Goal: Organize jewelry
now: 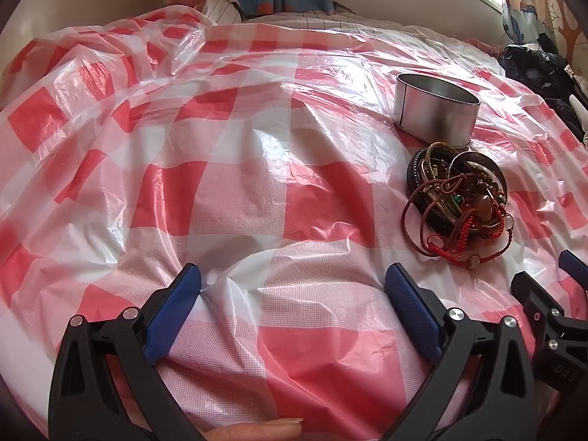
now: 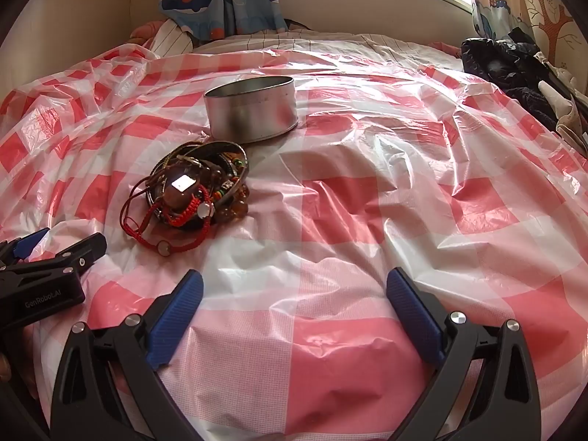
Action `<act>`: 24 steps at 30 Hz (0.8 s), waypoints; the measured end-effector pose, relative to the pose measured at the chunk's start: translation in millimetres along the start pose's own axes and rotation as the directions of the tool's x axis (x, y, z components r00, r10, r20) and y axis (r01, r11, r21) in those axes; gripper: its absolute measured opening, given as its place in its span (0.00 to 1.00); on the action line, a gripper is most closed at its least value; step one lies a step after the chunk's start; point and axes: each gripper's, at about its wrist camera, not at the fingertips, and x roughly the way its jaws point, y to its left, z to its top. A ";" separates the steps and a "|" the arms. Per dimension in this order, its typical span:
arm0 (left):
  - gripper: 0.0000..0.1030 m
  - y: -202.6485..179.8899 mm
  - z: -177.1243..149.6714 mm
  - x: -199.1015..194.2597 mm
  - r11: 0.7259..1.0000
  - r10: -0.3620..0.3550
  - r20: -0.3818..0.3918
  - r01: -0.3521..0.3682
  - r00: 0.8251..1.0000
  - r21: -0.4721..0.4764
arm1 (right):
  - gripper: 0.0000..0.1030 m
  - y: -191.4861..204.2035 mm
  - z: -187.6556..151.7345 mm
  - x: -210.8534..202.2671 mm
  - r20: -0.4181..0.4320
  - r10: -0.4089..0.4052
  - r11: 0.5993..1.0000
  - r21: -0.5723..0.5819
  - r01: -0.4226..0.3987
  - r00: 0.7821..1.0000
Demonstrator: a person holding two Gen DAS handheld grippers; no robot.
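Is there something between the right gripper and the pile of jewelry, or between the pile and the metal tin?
Nothing visible. The right gripper is open over bare checkered sheet, and only sheet lies between it and the jewelry pile. The open metal tin stands just behind the pile, with nothing between them.

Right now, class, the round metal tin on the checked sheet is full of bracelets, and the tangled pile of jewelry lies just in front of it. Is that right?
Not quite. The tin is empty: the right wrist view looks into it and shows only bare metal. The rest holds: it stands on the checked sheet, and the tangled pile of jewelry lies just in front of it.
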 end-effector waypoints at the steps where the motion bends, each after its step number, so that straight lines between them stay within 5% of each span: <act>1: 0.93 0.0 0.0 0.0 1.000 0.000 0.000 0.000 1.000 0.000 | 0.93 0.0 -0.1 0.0 0.000 0.000 1.000 0.000 0.000 1.000; 24: 0.93 2.7 0.6 0.9 1.000 -0.007 -0.010 0.006 1.000 -0.005 | 0.93 -0.4 0.2 -0.3 0.000 0.000 1.000 0.000 0.000 1.000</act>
